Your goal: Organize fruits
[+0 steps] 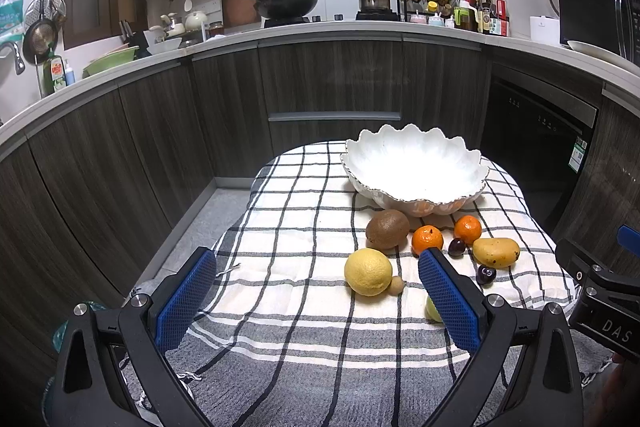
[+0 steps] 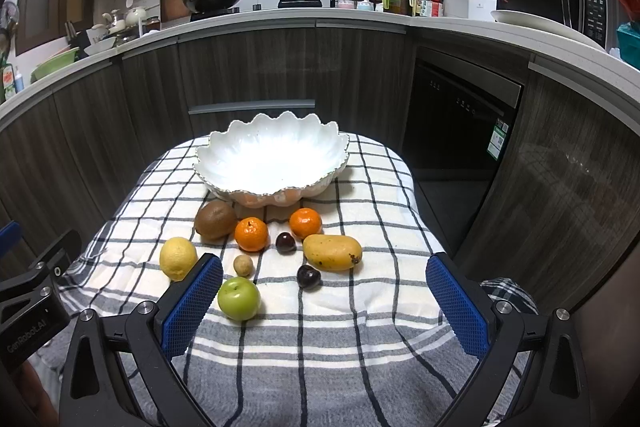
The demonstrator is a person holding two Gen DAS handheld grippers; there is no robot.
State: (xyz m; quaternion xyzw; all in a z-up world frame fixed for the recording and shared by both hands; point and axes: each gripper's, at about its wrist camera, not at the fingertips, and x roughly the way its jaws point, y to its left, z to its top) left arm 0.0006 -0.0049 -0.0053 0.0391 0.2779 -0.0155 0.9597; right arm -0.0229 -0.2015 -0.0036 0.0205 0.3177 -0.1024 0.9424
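An empty white scalloped bowl (image 2: pixel 272 157) (image 1: pixel 414 167) stands at the far end of a checked cloth (image 2: pixel 360 307). In front of it lie a kiwi (image 2: pixel 215 219), two mandarins (image 2: pixel 251 234) (image 2: pixel 305 223), a mango (image 2: pixel 332 252), a lemon (image 2: pixel 177 258), two dark plums (image 2: pixel 285 242) (image 2: pixel 308 276), a small tan fruit (image 2: pixel 243 265) and a green apple (image 2: pixel 239 298). My right gripper (image 2: pixel 324 275) is open and empty, near side of the fruit. My left gripper (image 1: pixel 316 271) is open and empty, left of the lemon (image 1: pixel 368 271).
The cloth-covered table stands in a kitchen with dark cabinets (image 2: pixel 248 67) behind and a dishwasher (image 2: pixel 460 107) at the right. The other gripper's body shows at the right edge of the left wrist view (image 1: pixel 600 291) and the left edge of the right wrist view (image 2: pixel 36 299).
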